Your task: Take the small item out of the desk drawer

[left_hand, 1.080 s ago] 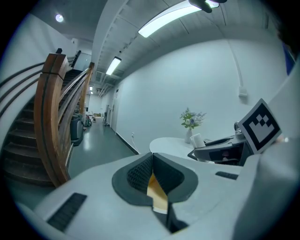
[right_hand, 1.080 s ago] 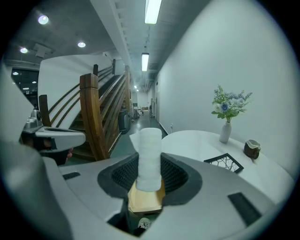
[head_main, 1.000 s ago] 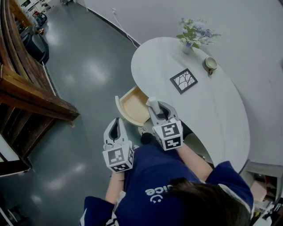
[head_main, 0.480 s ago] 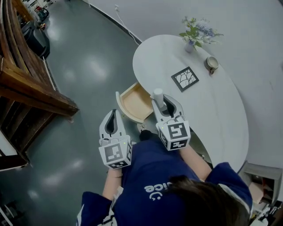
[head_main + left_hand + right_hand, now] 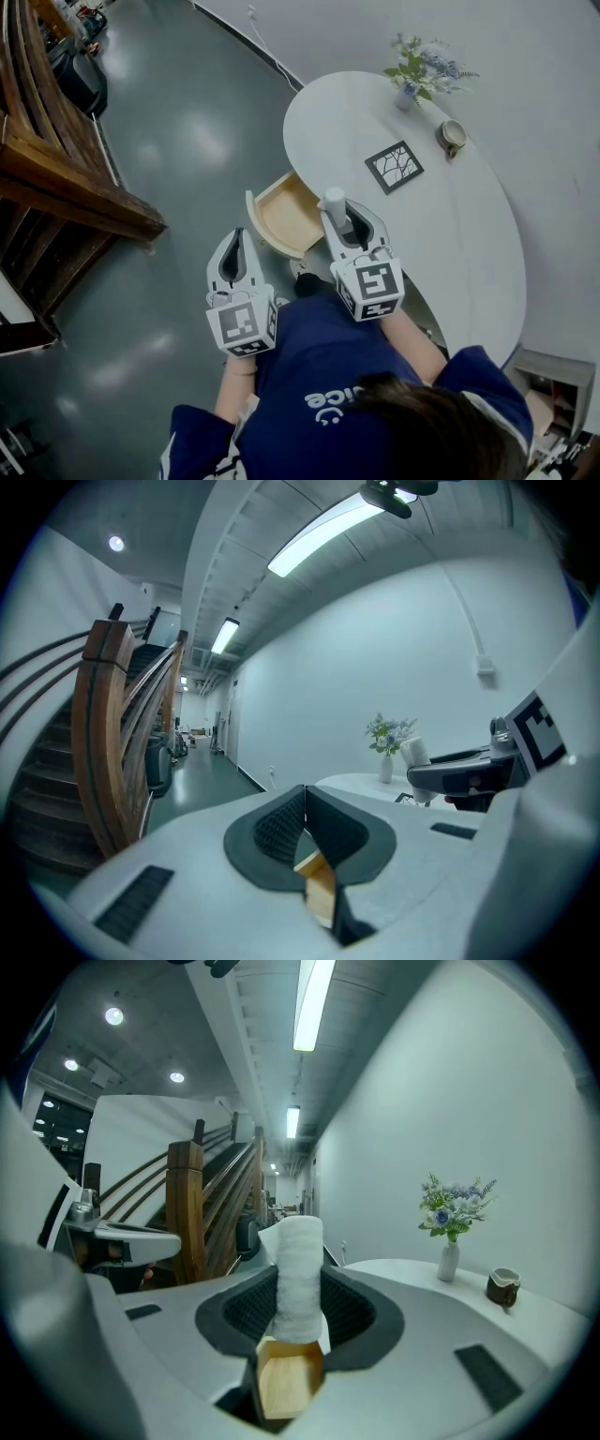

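My right gripper [image 5: 336,211] is shut on a small white rolled cloth [image 5: 334,200], which stands upright between its jaws over the near edge of the open wooden drawer [image 5: 281,223]. In the right gripper view the rolled cloth [image 5: 300,1274] fills the gap of the right gripper [image 5: 300,1314], with the drawer [image 5: 281,1387] below it. My left gripper [image 5: 236,248] hangs left of the drawer over the floor, with its jaws together and nothing held. In the left gripper view the left gripper [image 5: 305,829] shows its dark pads [image 5: 279,829] meeting.
The drawer sticks out from under a white oval table [image 5: 469,253]. On the table stand a vase of flowers [image 5: 412,80], a small cup [image 5: 449,136] and a dark square picture [image 5: 394,167]. A wooden staircase [image 5: 56,178] rises at the left over the grey floor.
My right gripper with the rolled cloth has drifted slightly right of the drawer. My left gripper has shifted a little to the left. Both grips look the same.
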Demonstrator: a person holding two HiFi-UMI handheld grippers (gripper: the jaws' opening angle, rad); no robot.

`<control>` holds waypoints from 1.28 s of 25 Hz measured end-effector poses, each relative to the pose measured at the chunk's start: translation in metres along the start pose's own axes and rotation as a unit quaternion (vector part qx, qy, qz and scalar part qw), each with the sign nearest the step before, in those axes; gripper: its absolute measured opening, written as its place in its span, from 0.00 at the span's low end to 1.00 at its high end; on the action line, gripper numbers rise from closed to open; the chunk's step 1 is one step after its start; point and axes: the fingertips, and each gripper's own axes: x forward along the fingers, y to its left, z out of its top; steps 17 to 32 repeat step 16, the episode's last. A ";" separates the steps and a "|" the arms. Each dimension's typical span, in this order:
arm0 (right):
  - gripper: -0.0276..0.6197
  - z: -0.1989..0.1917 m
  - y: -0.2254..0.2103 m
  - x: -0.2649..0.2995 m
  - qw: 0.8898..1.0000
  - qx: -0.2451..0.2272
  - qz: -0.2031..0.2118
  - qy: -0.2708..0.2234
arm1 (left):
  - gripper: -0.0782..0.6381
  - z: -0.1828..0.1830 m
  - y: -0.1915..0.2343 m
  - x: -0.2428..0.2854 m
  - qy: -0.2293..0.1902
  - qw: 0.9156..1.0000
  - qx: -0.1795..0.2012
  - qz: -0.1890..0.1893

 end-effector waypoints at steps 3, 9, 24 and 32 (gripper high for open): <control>0.27 -0.002 0.001 0.000 1.000 -0.004 0.002 0.003 | 0.12 -0.001 0.002 0.001 0.002 1.000 0.006 0.004; 0.27 -0.003 -0.002 0.002 1.000 -0.006 0.005 0.003 | 0.12 -0.003 0.007 0.003 0.004 1.000 0.005 0.016; 0.27 -0.003 -0.006 0.005 1.000 -0.007 0.002 0.011 | 0.12 -0.005 0.012 0.005 0.011 1.000 0.007 0.025; 0.27 -0.003 -0.006 0.005 1.000 -0.007 0.002 0.011 | 0.12 -0.005 0.012 0.005 0.011 1.000 0.007 0.025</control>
